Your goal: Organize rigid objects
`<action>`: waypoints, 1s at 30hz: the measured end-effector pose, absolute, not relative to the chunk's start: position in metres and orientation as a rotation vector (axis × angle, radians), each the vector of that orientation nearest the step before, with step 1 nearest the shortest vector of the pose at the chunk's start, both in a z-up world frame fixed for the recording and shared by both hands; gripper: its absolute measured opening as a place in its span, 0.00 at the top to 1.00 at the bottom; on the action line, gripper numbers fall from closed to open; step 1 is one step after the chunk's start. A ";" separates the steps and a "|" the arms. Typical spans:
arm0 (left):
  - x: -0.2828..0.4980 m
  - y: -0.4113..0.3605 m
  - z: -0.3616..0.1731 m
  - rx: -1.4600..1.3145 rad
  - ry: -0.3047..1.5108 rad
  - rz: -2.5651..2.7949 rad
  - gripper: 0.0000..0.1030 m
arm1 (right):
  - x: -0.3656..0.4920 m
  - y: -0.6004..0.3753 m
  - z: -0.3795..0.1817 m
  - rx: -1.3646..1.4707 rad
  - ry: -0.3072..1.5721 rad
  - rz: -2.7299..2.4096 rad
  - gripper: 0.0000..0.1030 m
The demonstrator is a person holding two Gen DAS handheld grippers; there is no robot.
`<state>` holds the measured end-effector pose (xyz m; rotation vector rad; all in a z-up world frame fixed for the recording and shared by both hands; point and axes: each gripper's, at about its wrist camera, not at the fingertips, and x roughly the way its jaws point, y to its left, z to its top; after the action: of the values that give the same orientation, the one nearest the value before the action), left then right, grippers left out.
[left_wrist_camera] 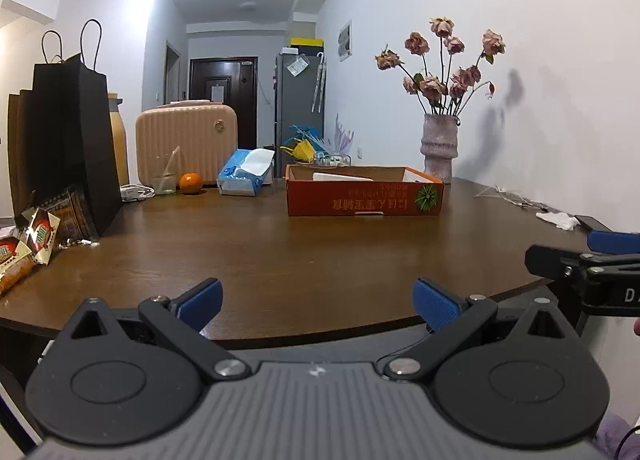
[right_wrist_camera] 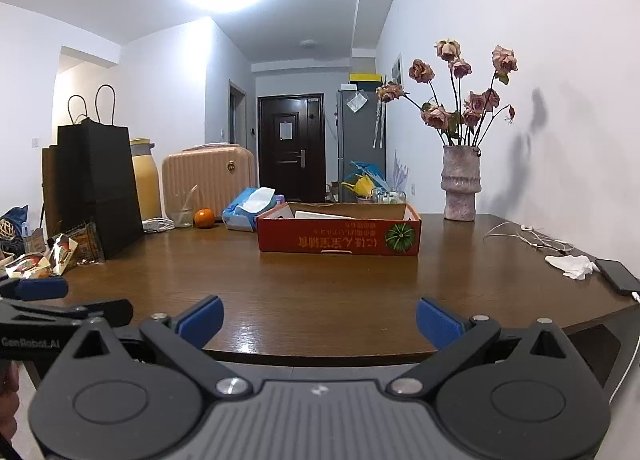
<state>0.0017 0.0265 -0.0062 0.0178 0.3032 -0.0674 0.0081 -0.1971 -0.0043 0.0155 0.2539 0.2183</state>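
A red cardboard box (left_wrist_camera: 364,195) (right_wrist_camera: 340,238) stands open on the far middle of the brown table (left_wrist_camera: 280,260) (right_wrist_camera: 320,292), with white items inside. My left gripper (left_wrist_camera: 318,302) is open and empty at the table's near edge. My right gripper (right_wrist_camera: 319,320) is open and empty at the near edge too, to the right of the left one. An orange (left_wrist_camera: 190,182) (right_wrist_camera: 204,217) sits at the far left. Snack packets (left_wrist_camera: 36,238) (right_wrist_camera: 60,252) lie at the left. A black phone (right_wrist_camera: 618,276) lies at the right edge.
Black paper bags (left_wrist_camera: 68,139) (right_wrist_camera: 94,183) stand at the left. A tissue pack (left_wrist_camera: 244,171), a clear cup (left_wrist_camera: 165,179) and a peach case (left_wrist_camera: 186,143) are at the back. A vase of dried roses (left_wrist_camera: 440,147) (right_wrist_camera: 461,183), white cables (right_wrist_camera: 532,238) and crumpled tissue (right_wrist_camera: 572,266) are on the right.
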 end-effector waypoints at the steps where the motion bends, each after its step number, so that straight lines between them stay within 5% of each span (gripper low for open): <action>1: 0.002 0.026 -0.006 0.022 0.306 -0.075 0.00 | 0.008 -0.196 -0.005 0.009 0.254 0.224 0.00; 30: 0.001 0.026 -0.007 0.023 0.300 -0.080 0.00 | 0.008 -0.201 -0.007 0.030 0.264 0.197 0.00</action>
<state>0.0010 0.0258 -0.0069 0.0234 0.3002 -0.0801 0.0083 -0.2008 -0.0067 0.0296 0.2640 0.1967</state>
